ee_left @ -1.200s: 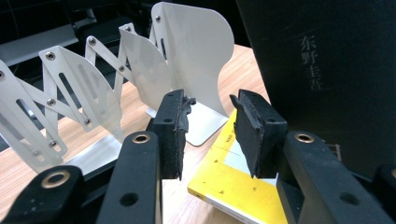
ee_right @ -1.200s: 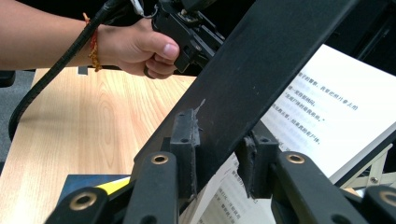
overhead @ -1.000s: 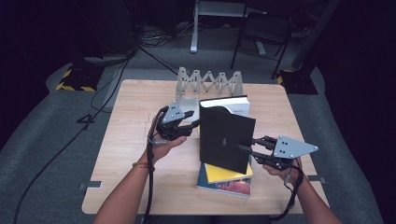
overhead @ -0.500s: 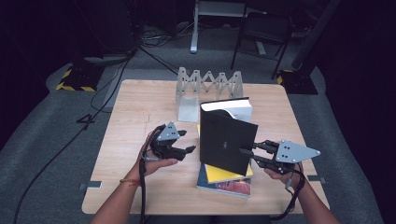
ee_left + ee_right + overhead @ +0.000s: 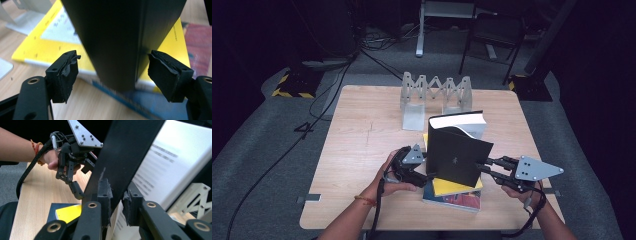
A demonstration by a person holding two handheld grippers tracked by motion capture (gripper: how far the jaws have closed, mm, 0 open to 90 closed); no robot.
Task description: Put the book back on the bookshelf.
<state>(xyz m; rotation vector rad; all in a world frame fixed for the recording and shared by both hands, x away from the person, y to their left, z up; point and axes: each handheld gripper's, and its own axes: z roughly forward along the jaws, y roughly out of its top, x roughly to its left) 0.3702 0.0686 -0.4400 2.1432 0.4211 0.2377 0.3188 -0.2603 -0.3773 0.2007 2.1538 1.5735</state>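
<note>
- A black book (image 5: 459,152) stands upright on a stack of two flat books near the table's front edge, its white page block turned toward the far side.
- The right gripper (image 5: 488,169) clenches the front cover's edge, lifted off the pages, and its jaws have just been closing.
- The left gripper (image 5: 112,75) straddles the book's spine corner with pads clear of it; its jaws have just been opening.
- Beneath lie a yellow book (image 5: 456,185) and, under that, a blue-and-red book (image 5: 453,199).
- Behind, a grey folding book rack (image 5: 435,91) stands on the wooden table (image 5: 362,135), well apart from the stack.
- Cables trail across the grey floor (image 5: 272,145).
</note>
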